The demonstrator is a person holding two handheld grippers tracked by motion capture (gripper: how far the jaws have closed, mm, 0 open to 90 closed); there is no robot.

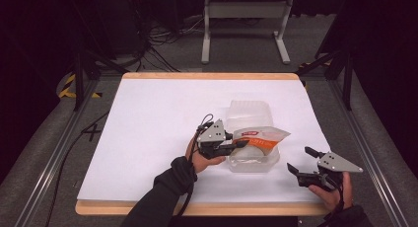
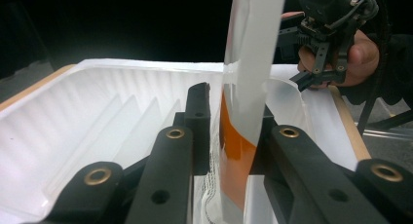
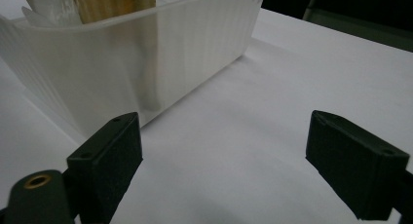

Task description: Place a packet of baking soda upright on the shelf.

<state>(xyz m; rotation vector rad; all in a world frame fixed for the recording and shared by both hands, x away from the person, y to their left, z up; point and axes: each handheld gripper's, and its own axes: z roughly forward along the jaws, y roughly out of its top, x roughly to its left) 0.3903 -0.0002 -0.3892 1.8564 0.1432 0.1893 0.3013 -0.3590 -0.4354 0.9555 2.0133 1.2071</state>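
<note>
A clear ribbed plastic container (image 1: 249,111) sits right of the table's middle. A white and orange pouch (image 1: 261,137) lies across its near half. My left gripper (image 1: 241,144) reaches in from the left and is shut on the pouch's edge. In the left gripper view the pouch (image 2: 246,87) stands upright, pinched in my left gripper (image 2: 234,131) over the container (image 2: 97,117). My right gripper (image 1: 300,160) is open on the table, right of the container, with nothing in it. The right gripper view has my right gripper (image 3: 224,156) spread wide, facing the container's wall (image 3: 146,53).
The white table top (image 1: 157,128) has a wooden edge along the front. The right hand and its gripper (image 2: 316,63) appear far off in the left gripper view. Cables and a metal stand (image 1: 244,19) lie on the floor beyond the table.
</note>
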